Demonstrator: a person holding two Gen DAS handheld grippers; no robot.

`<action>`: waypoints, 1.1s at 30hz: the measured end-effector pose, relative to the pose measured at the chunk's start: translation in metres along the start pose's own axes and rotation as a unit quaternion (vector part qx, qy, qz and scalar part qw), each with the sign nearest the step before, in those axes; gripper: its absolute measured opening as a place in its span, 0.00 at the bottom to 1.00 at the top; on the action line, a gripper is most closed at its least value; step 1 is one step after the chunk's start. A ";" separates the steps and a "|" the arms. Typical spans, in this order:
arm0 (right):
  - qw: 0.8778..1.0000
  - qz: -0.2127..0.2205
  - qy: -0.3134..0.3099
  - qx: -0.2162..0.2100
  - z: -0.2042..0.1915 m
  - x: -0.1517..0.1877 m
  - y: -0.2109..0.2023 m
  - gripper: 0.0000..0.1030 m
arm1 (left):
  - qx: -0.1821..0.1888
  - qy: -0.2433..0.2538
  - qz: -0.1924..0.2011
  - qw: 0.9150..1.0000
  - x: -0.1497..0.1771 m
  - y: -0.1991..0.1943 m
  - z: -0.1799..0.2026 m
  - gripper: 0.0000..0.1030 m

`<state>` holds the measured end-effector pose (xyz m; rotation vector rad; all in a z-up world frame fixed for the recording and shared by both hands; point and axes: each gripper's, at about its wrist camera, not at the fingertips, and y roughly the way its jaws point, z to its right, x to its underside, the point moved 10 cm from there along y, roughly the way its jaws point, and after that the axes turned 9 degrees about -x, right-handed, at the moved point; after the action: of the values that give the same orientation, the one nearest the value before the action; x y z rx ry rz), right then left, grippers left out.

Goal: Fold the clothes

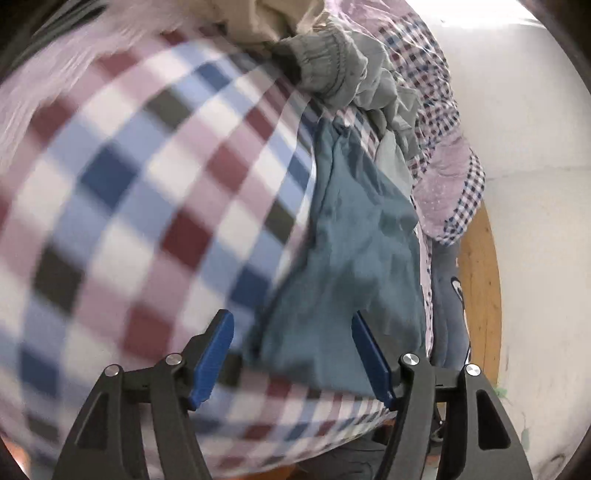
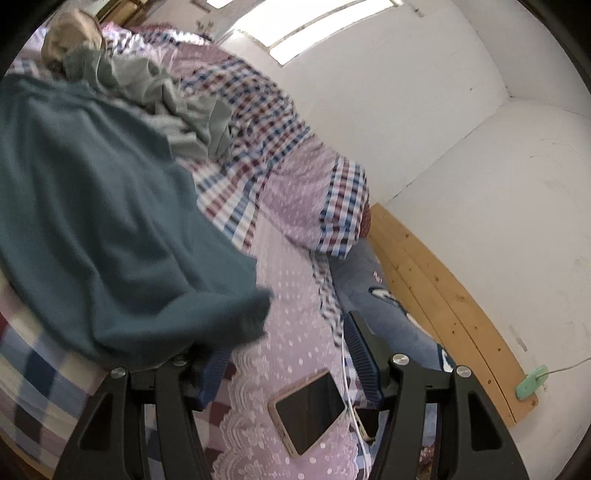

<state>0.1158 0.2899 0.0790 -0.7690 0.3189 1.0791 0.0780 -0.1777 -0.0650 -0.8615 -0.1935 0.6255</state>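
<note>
The teal garment (image 2: 110,229) lies spread on the checked bed (image 1: 129,192) beside the grey clothes (image 2: 177,107), both the left claw (image 1: 291,354) and right claw (image 2: 291,354) wide and empty, so the next fold likely calls for pinching an edge.

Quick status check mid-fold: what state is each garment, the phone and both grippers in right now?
teal garment: spread loosely on the bed, not folded.
grey garment: crumpled in a heap.
beige garment: bunched up at the far end.
phone: lying face up on the lilac cover, screen dark.
left gripper: open, nothing gripped, teal cloth just ahead.
right gripper: open, teal hem draped over its left finger.
</note>
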 end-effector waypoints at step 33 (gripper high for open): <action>0.920 0.179 -0.159 -0.310 -0.384 -0.224 -0.090 0.01 | 0.178 -0.073 0.026 0.981 0.016 -0.032 -0.019 0.58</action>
<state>0.1398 -0.1512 -0.0242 -1.0988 -0.1878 1.6648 0.1122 -0.1961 -0.0542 -0.4760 -0.1857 0.7460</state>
